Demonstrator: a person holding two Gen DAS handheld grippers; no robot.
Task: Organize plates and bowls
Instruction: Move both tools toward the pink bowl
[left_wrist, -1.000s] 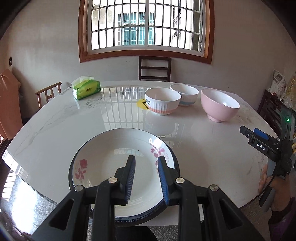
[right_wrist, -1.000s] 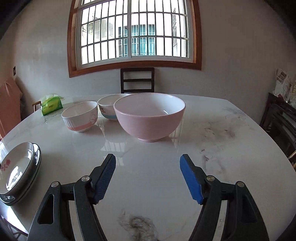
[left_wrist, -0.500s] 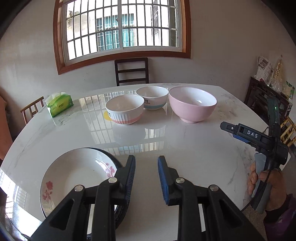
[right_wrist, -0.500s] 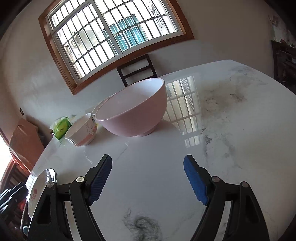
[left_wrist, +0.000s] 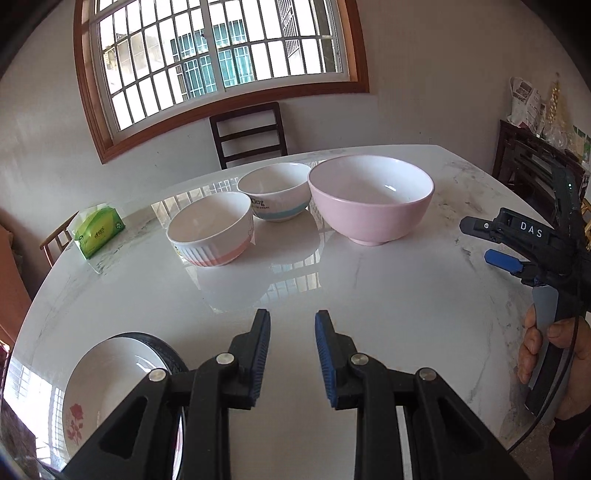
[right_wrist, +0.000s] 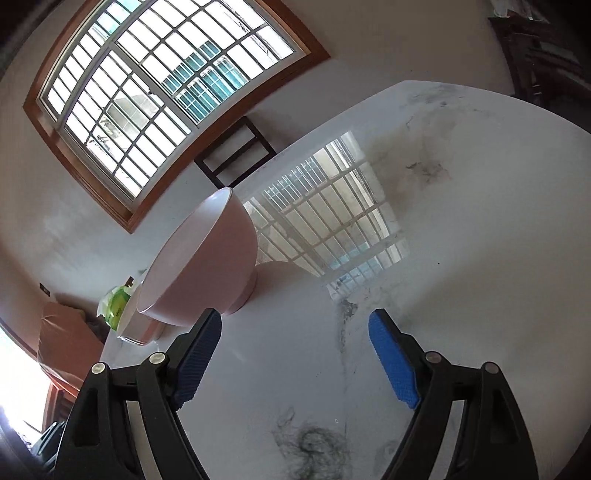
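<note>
From the left wrist, the left gripper (left_wrist: 291, 354) hung narrowly parted and empty over the table (left_wrist: 388, 295); three bowls (left_wrist: 370, 199) stood ahead, a plate (left_wrist: 110, 384) lower left. From the right wrist, the right gripper (right_wrist: 295, 358) was opening wide, empty, the pink bowl (right_wrist: 207, 266) just beyond its left finger.
</note>
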